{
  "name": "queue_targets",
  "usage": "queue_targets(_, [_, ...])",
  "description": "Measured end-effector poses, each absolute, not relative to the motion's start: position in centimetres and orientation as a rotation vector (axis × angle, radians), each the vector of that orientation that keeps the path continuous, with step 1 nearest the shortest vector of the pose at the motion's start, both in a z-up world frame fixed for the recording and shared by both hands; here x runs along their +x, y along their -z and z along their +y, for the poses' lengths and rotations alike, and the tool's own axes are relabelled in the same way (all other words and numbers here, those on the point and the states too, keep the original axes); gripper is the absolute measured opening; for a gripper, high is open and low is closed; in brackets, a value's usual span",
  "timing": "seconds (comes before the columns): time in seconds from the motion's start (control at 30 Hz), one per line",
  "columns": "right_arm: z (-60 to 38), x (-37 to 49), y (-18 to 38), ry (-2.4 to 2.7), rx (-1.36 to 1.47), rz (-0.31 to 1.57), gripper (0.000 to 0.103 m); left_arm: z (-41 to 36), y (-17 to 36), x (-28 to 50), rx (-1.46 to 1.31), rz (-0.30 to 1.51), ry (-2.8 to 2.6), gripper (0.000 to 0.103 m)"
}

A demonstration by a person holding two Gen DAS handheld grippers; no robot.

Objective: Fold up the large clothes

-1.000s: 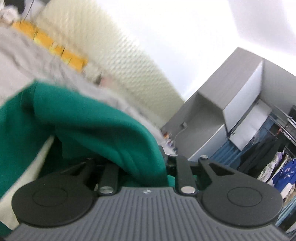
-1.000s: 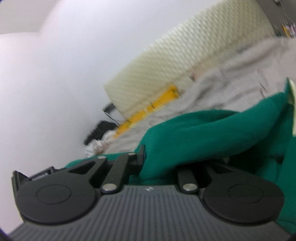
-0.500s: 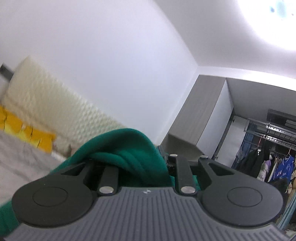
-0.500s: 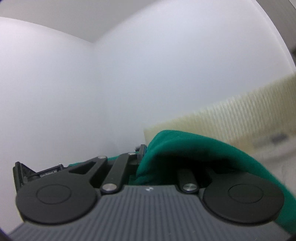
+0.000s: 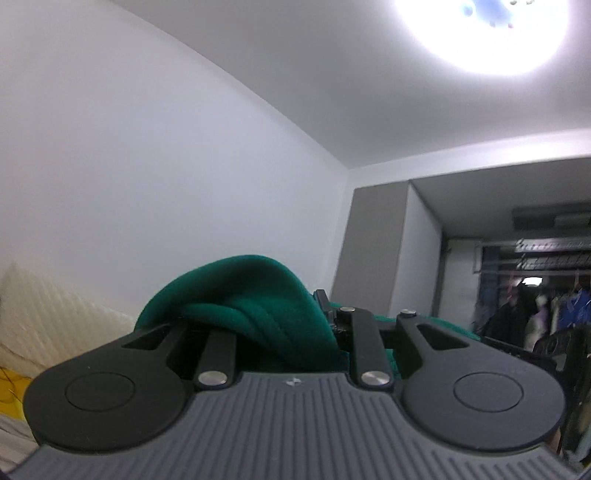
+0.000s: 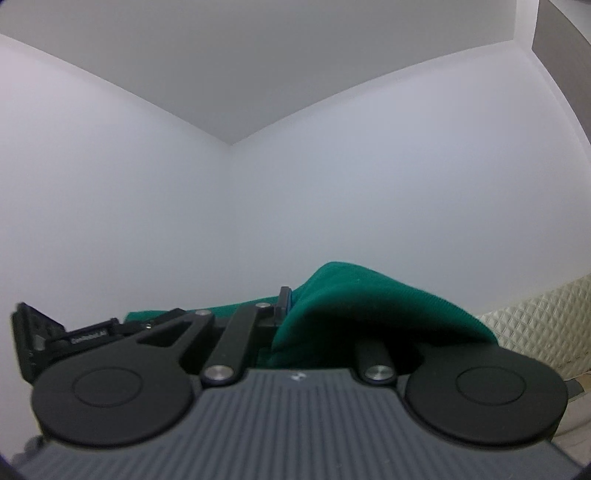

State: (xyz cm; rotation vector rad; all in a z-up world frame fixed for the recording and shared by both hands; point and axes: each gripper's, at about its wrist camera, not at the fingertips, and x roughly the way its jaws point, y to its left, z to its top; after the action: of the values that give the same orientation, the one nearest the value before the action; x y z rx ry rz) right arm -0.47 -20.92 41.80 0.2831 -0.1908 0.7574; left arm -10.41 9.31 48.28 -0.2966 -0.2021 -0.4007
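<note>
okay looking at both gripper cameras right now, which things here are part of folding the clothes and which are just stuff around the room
Part of the job:
- green garment, bunched over both grippers
- left gripper, shut on it
- right gripper, shut on it

Just around:
- cream quilted headboard
- yellow item at the left edge
- ceiling light
- grey wardrobe
- hanging clothes, blurred

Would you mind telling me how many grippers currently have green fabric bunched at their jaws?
2: the left gripper and the right gripper each clamp the green garment; the rest hangs hidden.
</note>
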Motion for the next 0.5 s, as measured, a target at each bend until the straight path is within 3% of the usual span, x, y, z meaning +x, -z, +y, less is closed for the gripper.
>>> queue_targets(0.13, [-19.3,5.1,-41.2,-0.746,0.286,-0.121,0.015,10.2,-48.1,-5.5,-0.274,-0.141,0.361,0.026])
queue_targets(0.23, [-17.5,11.4,-37.7,-0.723,0.284,-0.006,0.015,11.9,-44.2,0.7,-0.292,-0.028,0.314,0.028])
queue_targets(0.5, [-11.6,32.3,-19.3,-0.621,0.27,0.27,0.015,17.6,-22.4,22.5,-0.315,0.24,0.198,0.028])
